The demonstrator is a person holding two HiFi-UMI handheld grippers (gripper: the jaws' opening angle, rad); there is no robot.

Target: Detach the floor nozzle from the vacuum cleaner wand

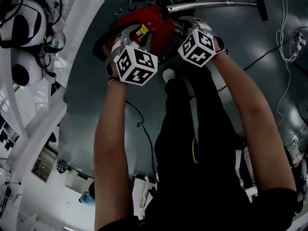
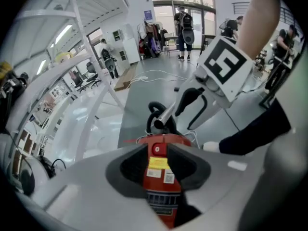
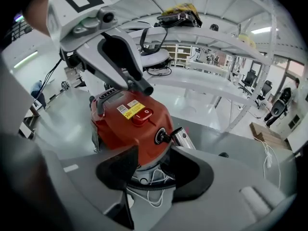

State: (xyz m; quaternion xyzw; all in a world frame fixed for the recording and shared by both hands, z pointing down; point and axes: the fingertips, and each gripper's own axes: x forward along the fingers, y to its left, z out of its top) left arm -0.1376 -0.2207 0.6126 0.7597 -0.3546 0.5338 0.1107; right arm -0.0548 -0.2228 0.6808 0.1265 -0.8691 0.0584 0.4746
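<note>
The red vacuum cleaner [image 1: 149,20] stands on the grey floor below both grippers. Its chrome wand [image 1: 211,4] runs off to the right and ends in the black floor nozzle [image 1: 260,5], which is still on the wand and far from both grippers. My left gripper [image 1: 136,36] hangs over the red top; its jaws [image 2: 161,172] stand narrowly apart, and the switch and yellow label show through the gap. My right gripper [image 1: 190,24] is open over the vacuum's side [image 3: 154,170], by the chrome tube end [image 3: 182,137] and a white cord. Neither gripper holds anything.
A white curved frame [image 1: 33,129] fills the left side, with headsets [image 1: 24,13] hung on it. Cables [image 1: 288,47] trail over the floor at the right. The person's dark legs [image 1: 192,129] stand just behind the vacuum. Other people [image 2: 183,28] stand far off.
</note>
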